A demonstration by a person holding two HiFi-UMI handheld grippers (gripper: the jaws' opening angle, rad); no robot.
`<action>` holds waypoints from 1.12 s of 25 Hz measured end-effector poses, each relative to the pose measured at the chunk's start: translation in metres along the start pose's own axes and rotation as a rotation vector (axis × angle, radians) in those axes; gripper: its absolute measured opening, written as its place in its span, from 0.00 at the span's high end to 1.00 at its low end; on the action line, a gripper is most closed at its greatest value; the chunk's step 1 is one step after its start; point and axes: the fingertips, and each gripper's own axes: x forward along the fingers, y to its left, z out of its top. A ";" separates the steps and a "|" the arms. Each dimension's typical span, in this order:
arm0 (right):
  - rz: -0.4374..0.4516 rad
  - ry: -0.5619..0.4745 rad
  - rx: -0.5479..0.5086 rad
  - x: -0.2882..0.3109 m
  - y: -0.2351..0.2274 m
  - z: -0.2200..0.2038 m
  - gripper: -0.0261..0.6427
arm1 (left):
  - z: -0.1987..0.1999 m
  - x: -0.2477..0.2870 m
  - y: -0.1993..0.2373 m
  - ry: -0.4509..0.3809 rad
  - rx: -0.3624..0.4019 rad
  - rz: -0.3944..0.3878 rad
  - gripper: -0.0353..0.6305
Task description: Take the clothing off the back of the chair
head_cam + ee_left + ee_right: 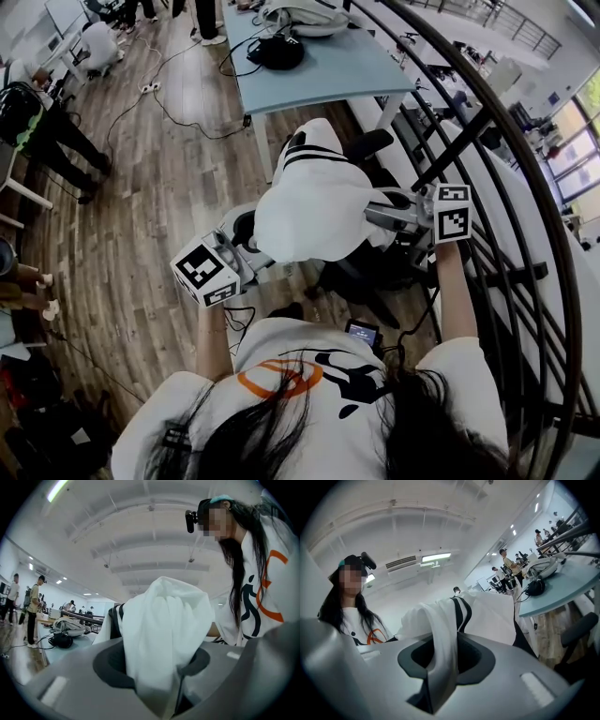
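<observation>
A: Head view. White clothing (314, 202) with black stripes is draped over the top edge of the chair (373, 143) back. Left gripper (248, 236) is at its left side, right gripper (373, 208) at its right.

B: Left gripper view?

A: The left gripper (176, 686) is clenched, with a thick bunch of the clothing (164, 630) pinched between the jaws.

B: Right gripper view?

A: The right gripper (436, 686) is nearly closed on a narrower fold of the clothing (440, 634), which is pressed between the jaws.

B: Step?

A: I judge both grasps made, lift not yet done. Next move calls for raising both hands together, up past the back's top edge, then away. The thin right-hand fold could slip.
</observation>
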 end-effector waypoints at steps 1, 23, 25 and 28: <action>-0.009 -0.004 0.002 0.000 0.001 0.001 0.80 | 0.000 -0.002 -0.001 0.000 0.004 0.020 0.60; -0.075 -0.089 -0.264 0.007 0.128 0.051 0.83 | 0.063 -0.073 -0.085 -0.224 0.024 0.224 0.77; -0.081 -0.091 -0.284 0.009 0.138 0.054 0.83 | 0.068 -0.078 -0.088 -0.238 0.019 0.220 0.77; -0.096 -0.103 -0.298 0.010 0.146 0.058 0.83 | 0.073 -0.081 -0.091 -0.241 0.023 0.229 0.77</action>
